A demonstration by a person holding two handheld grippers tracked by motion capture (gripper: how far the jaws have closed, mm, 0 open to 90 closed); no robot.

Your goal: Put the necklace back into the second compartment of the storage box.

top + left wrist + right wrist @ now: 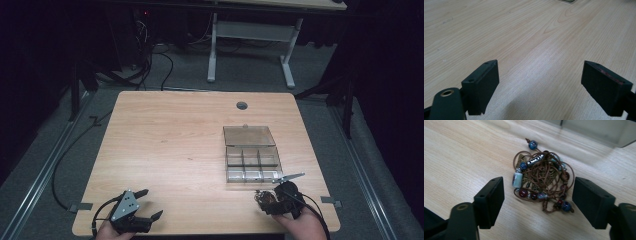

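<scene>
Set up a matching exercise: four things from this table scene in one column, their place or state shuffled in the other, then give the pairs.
1. left gripper
2. right gripper
3. beaded necklace
4. clear box

A. lid open, compartments showing
B. jaws open over bare wood
C. bunched on the table near the box
D. jaws open either side of the beads, not pressing them

Pairs: 1-B, 2-D, 3-C, 4-A

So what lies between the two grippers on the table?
Bare wood. In the high view the table between the left gripper and the right gripper carries nothing; the beaded cord bundle lies at the right gripper itself.
</scene>
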